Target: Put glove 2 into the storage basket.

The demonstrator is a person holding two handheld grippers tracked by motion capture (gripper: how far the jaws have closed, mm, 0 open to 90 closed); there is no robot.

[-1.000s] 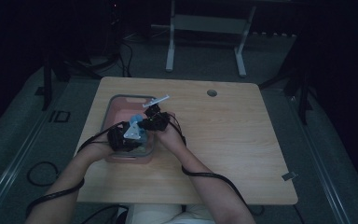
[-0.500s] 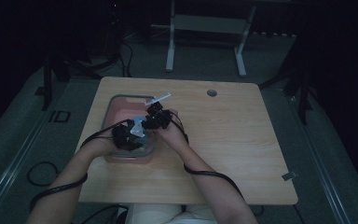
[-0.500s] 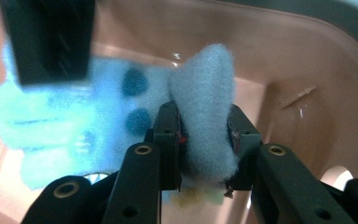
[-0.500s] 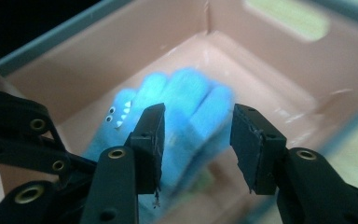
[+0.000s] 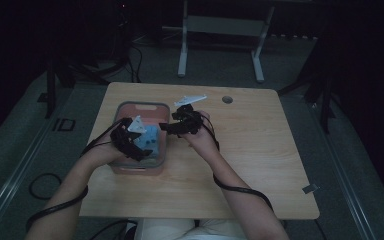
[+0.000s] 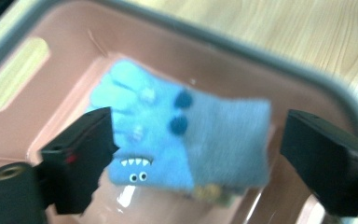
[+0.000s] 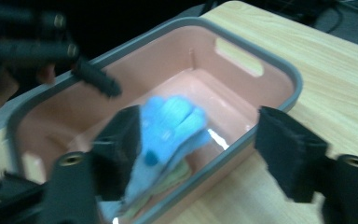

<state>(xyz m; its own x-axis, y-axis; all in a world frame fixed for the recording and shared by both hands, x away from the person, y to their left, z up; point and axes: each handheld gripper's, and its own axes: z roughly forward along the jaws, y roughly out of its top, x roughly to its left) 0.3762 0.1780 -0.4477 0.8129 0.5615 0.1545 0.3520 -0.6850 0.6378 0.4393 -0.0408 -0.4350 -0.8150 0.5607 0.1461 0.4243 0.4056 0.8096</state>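
Here, both grippers' fingers have just been opening: left gripper (image 5: pixel 130 137) above the blue sock (image 6: pixel 186 135) in the pink bin (image 5: pixel 142 106), right gripper (image 5: pixel 180 122) at the bin's 3 o'clock rim, both gripping nothing

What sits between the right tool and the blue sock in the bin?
In the right gripper view, the bin's grey rim lies between the open right tool and the blue sock; nothing else.

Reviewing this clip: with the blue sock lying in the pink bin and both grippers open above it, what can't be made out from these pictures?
- What lies under the blue sock: left gripper view shows a blurred yellowish edge, otherwise covered.
- Sock's near part: right gripper view, behind the right gripper.
- Pink bin contents: high view, dim, partly covered by the left gripper.
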